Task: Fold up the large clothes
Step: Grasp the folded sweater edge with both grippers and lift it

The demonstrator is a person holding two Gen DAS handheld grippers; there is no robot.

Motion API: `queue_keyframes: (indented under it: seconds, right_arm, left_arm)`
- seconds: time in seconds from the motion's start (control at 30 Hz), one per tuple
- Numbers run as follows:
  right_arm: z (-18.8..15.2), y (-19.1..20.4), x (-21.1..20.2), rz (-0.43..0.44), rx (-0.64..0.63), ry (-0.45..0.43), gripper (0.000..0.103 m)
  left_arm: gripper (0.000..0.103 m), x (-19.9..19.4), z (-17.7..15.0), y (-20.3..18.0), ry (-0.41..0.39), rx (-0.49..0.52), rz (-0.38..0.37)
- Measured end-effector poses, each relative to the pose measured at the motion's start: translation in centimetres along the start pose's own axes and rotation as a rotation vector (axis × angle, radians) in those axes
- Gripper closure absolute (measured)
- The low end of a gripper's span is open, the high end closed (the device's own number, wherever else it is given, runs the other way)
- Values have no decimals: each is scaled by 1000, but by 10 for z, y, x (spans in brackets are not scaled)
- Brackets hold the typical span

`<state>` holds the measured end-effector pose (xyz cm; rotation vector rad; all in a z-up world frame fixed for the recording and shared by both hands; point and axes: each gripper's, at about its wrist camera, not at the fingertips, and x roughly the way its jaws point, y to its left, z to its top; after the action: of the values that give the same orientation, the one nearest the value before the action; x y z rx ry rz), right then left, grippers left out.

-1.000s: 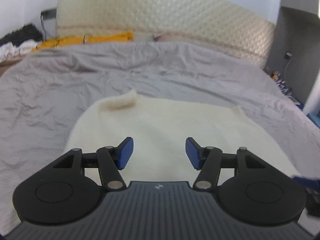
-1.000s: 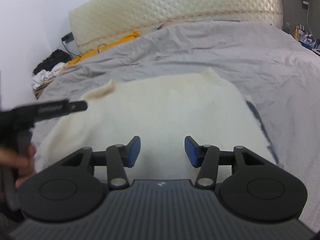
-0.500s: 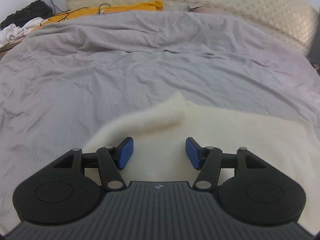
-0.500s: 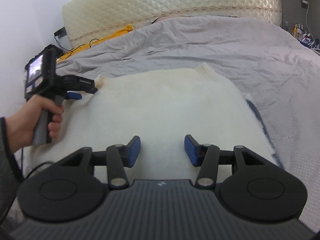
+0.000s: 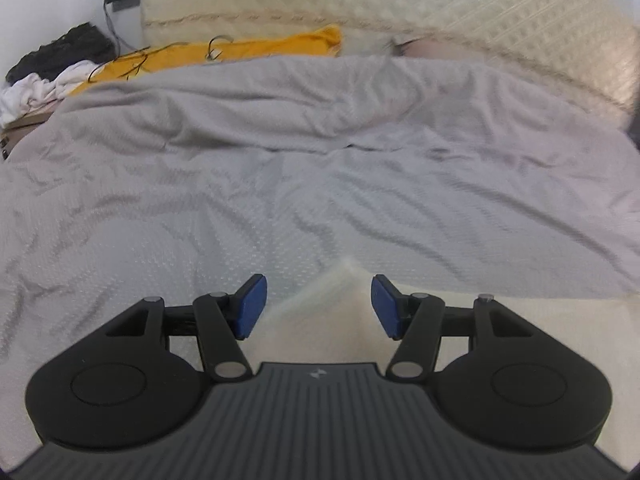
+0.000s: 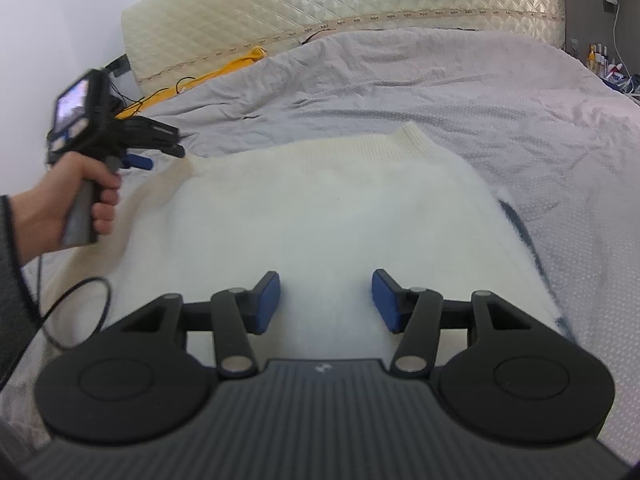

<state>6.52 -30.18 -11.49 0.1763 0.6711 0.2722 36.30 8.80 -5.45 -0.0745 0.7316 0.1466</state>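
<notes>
A cream knitted sweater (image 6: 320,216) lies spread flat on the grey bedspread (image 6: 460,92) of a bed, close to the near edge, its ribbed hem or collar band turned toward the quilted cream headboard (image 6: 320,4). The right gripper (image 6: 326,302) hangs over the near middle of the sweater, its blue fingers (image 6: 267,300) a moderate way apart and opening, with only the flat knit below them and nothing pinched. The left gripper (image 5: 316,306) is out at the sweater's far left corner, where a peak of the cream fabric rises into the gap between its blue pads (image 5: 250,306); the jaws stand moderately wide and the pads do not press on the cloth (the corner is blurred, so whether a pad brushes it cannot be told). In the right wrist view a hand (image 6: 86,196) in a dark sleeve grips the handle of that left gripper, whose small screen faces back, and a black cable (image 6: 76,312) loops down from it onto the bedspread near the left edge. A dark strip of fabric shows along the sweater's right side. At the head of the bed, toward the left corner, a yellow cloth (image 5: 240,50) lies against the headboard with thin wires over it, and beyond the left edge sits a heap of black and white clothes (image 5: 48,68).
</notes>
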Motion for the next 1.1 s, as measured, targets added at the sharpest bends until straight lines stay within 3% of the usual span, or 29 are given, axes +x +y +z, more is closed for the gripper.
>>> queue_keyframes:
  seconds: [0.2,0.4,0.5,0.63,0.7,0.97,1.1]
  right_arm:
    - [0,-1,-10,11,21,-13,49]
    - [-1,0,-34,30,63,-42,48]
    - [-1,-3,-49,56,113,-53,48]
    - [-4,-14,-56,108,235,-28,48]
    - [-8,-20,-57,144,310,1,48]
    - [-32,-36,-35,328,611,148,48]
    - [-40,-44,-18,378,737,195,48]
  left_arm:
    - [39,-83,-19,-9,-28,3,-106]
    - [39,-173,-63,-26,-33,-10,-189]
    - [39,-204,-91,-26,33,-120,-314]
    - [39,-236,-129,-27,68,-219,-399]
    - [39,-243,-149,-25,88,-282,-447]
    - [37,-225,-211,-7,208,-461,-484]
    - [26,-208,-220,4,248,-552,-486]
